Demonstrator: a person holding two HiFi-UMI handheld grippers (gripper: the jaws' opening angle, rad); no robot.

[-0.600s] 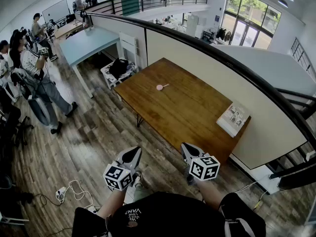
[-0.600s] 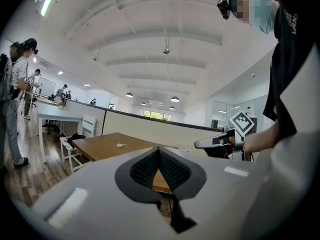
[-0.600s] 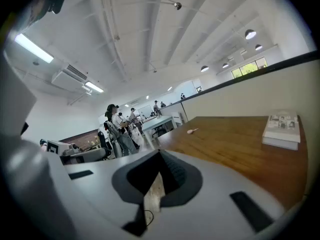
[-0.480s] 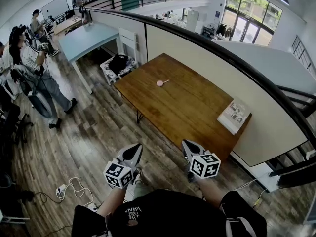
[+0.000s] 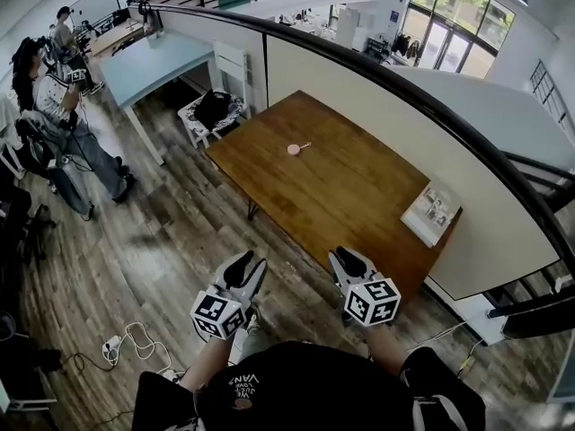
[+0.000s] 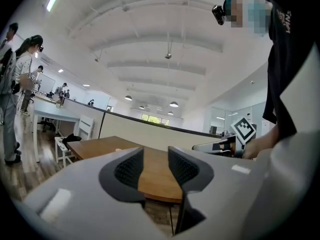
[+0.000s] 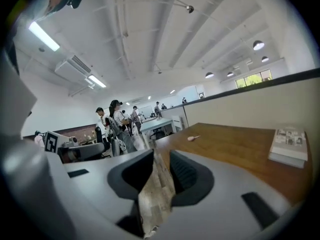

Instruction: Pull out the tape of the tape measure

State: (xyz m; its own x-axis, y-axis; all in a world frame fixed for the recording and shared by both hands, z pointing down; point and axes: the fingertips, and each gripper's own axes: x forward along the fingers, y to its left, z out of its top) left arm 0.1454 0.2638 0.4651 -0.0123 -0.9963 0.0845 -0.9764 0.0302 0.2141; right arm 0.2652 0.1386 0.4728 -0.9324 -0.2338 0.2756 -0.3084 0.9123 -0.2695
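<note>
So nothing is actually happening with the tape yet. The tape measure (image 5: 294, 149), which I'm taking to be that little pink thing (too small to be sure), sits alone toward the far side of the wooden surface (image 5: 359, 209), well apart from both tools. The person is standing on the floor short of the near edge, so the left gripper (image 5: 243, 263) and right gripper (image 5: 344, 260) are just carried out front at waist height, side by side and pointed at the surface, which looks to me like a plain ready pose for an approach. In their own views the left fingers (image 6: 129, 170) stand a narrow gap apart with only wood showing through. The right fingers (image 7: 131, 176) are even closer together, with floorboards in the gap, so both are empty. A booklet (image 5: 431, 212) lies off at the right end, out of the way. Versus half a second back, the surface sits a touch closer in the head view, the bystanders have slid toward the left edge, and both grippers have barely changed their pose.
</note>
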